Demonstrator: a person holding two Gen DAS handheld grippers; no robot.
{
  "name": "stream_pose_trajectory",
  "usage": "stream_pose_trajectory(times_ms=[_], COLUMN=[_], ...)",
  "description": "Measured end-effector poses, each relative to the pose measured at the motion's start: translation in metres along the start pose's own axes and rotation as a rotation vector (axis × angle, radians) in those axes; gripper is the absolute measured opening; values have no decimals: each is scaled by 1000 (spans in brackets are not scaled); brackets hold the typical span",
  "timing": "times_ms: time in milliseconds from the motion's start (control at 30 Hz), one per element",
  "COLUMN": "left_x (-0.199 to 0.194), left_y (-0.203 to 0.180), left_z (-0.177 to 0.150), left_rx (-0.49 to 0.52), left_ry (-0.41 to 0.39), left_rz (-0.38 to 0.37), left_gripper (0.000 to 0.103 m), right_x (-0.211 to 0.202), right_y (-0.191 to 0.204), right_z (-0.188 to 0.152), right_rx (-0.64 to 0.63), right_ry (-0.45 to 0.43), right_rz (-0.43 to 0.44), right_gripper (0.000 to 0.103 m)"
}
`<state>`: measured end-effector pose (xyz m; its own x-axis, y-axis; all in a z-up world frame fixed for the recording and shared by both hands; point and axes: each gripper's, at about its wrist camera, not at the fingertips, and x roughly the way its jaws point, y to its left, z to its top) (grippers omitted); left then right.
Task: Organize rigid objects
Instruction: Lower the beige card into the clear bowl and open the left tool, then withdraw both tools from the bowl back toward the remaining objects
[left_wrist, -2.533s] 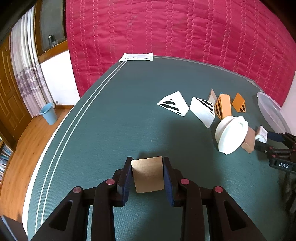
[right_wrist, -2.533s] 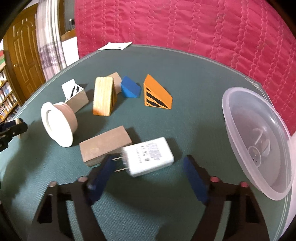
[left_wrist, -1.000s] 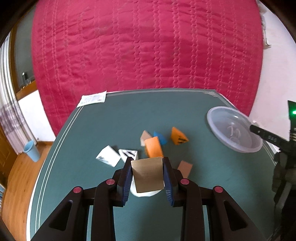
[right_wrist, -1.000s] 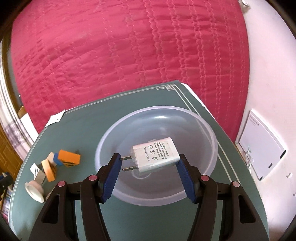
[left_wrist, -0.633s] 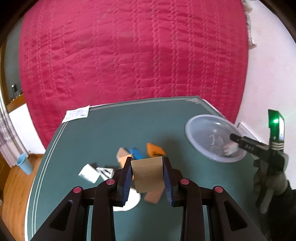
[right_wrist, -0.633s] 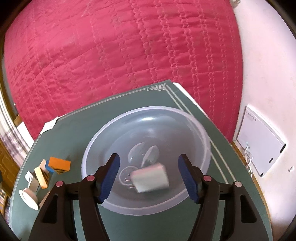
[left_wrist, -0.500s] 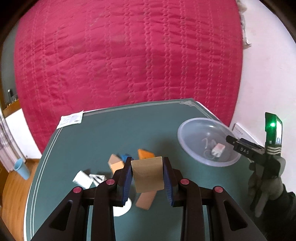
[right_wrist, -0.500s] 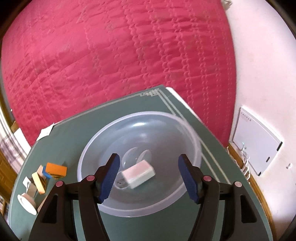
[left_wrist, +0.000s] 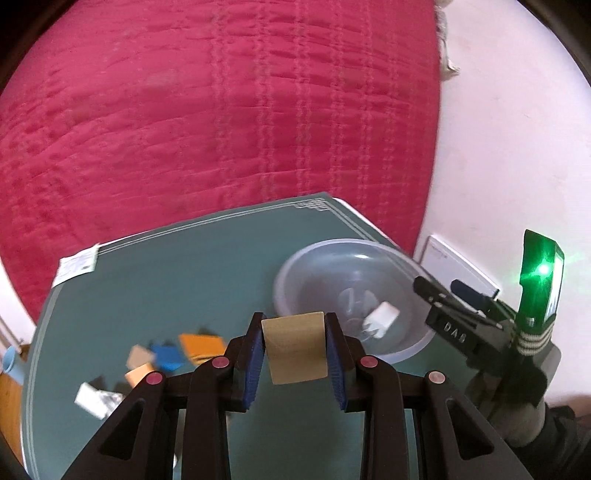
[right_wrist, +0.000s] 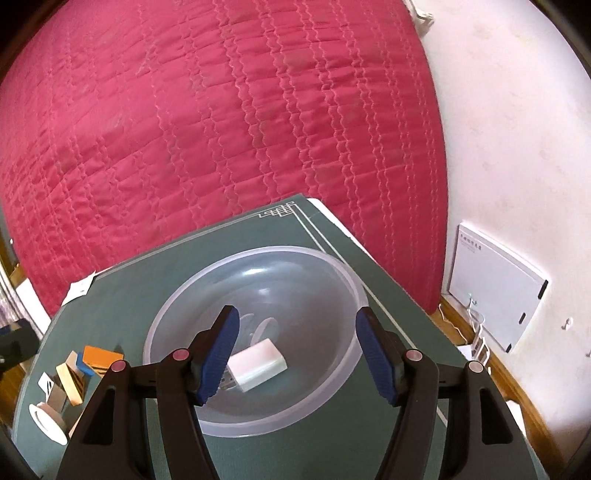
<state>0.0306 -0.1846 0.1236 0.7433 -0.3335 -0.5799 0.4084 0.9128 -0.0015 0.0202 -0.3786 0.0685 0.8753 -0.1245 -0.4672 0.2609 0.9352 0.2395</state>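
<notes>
Covering the bench (right_wrist: 155, 266) is a dark green cloth with pale border lines, and behind it hangs a quilted crimson fabric (right_wrist: 221, 110) beside a plain white wall (right_wrist: 517, 147). A white flat panel (right_wrist: 495, 295) leans at the foot of that wall.

Only the left wrist view shows the person's gloved right hand (left_wrist: 517, 406) with its green light, and a white paper slip (left_wrist: 75, 264) at the bench's far left corner. Only the right wrist view shows the wooden floor edging under the wall and a white ring-shaped disc (right_wrist: 48, 422) at the near left.

The left tongs (left_wrist: 295, 347) are clenched on a flat tan cardboard-coloured square block (left_wrist: 295, 347), held in the air above the bench, just left of a clear round plastic bowl (right_wrist: 332, 266). The right tongs (right_wrist: 297, 356) stand released, their blue pads apart with nothing between them, over the bowl. Inside the bowl lies a white rectangular plug adapter (right_wrist: 258, 363), on its side near the bottom. Left of the bowl sits a loose cluster of orange, blue, tan and striped white blocks (right_wrist: 85, 365); it is blurred in the left view.
</notes>
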Motion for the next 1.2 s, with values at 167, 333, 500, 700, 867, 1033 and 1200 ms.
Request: stream_pose_trajectory(times_ms=[167, 333, 500, 700, 867, 1033, 1200], left_x=[25, 49, 67, 72, 69, 65, 57], left_y=[-12, -20, -27, -18, -6, 3, 11], left_z=[9, 11, 10, 6, 3, -4, -12], left_rx=[10, 14, 14, -25, -44, -54, -53], left_ry=[18, 54, 77, 67, 71, 68, 67], left_rz=[-41, -60, -74, -52, -18, 40, 91], left_gripper=[33, 33, 34, 74, 74, 80, 83], right_x=[1, 1, 0, 2, 2, 4, 5], right_y=[-10, -12, -12, -14, -14, -12, -8], right_z=[2, 2, 0, 1, 1, 0, -4], right_rx=[40, 49, 47, 57, 50, 38, 23], right_ry=[1, -2, -4, -2, -1, 7, 17], right_rz=[-4, -7, -13, -16, -16, -15, -7], right_gripper=[67, 67, 67, 67, 67, 67, 67])
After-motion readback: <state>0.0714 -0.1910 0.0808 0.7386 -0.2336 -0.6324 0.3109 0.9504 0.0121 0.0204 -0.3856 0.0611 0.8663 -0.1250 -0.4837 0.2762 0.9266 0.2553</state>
